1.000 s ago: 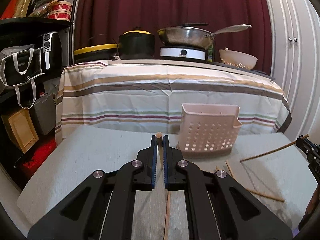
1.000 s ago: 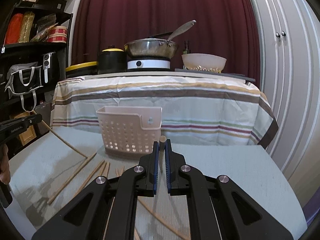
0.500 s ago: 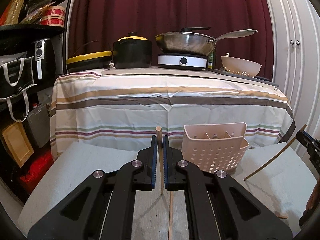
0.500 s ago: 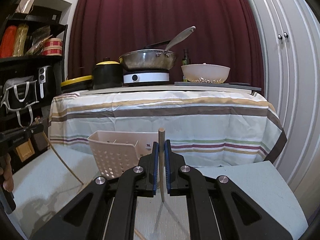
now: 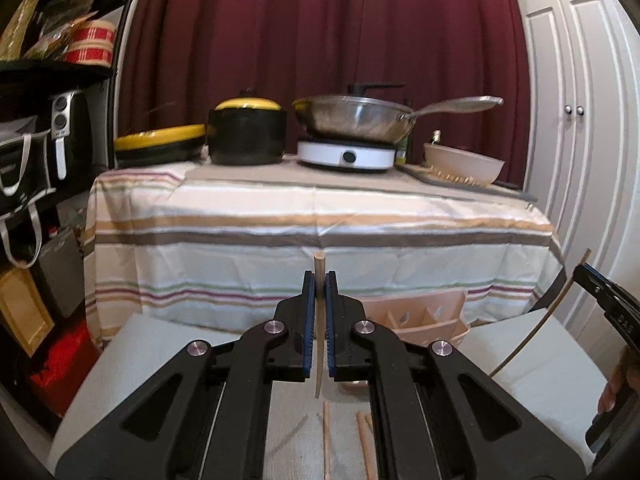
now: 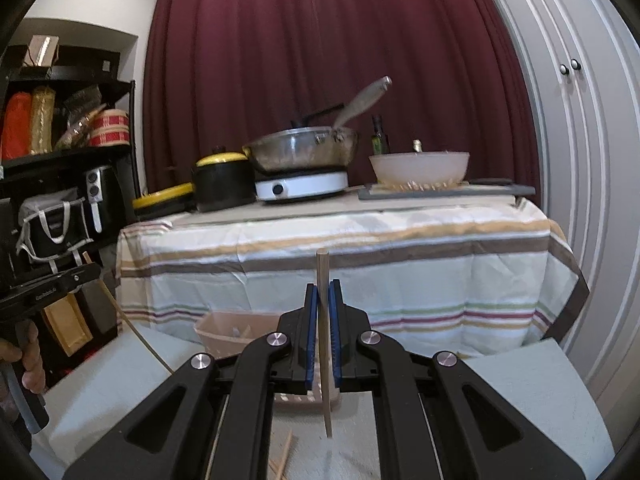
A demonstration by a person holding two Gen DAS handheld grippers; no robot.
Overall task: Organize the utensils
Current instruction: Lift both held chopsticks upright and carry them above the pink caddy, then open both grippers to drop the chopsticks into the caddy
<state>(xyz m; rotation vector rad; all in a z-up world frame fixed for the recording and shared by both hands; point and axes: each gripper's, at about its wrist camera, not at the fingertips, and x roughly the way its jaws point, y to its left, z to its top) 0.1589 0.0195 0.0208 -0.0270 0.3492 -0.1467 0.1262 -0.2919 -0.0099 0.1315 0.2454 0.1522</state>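
Both tongs, left tongs point(image 5: 319, 280) and right tongs point(image 6: 323, 292), each clench an upright chopstick point(image 5: 319, 320); the compartmented basket point(image 5: 416, 316) lies toward 1 o'clock of the left, 10 o'clock of the right.

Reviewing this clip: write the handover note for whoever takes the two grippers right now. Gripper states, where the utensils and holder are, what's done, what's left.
Left gripper: shut on a wooden chopstick, held near upright, clear of the table.
Right gripper: shut on a second chopstick, also near upright and off the table.
Pink perforated holder: on the grey table, just ahead of both grippers, its compartments open at the top.
Loose chopsticks: several lie on the table under the grippers.
Done: one chopstick picked up in each gripper.
Left: drop both into the holder, then collect the loose ones.
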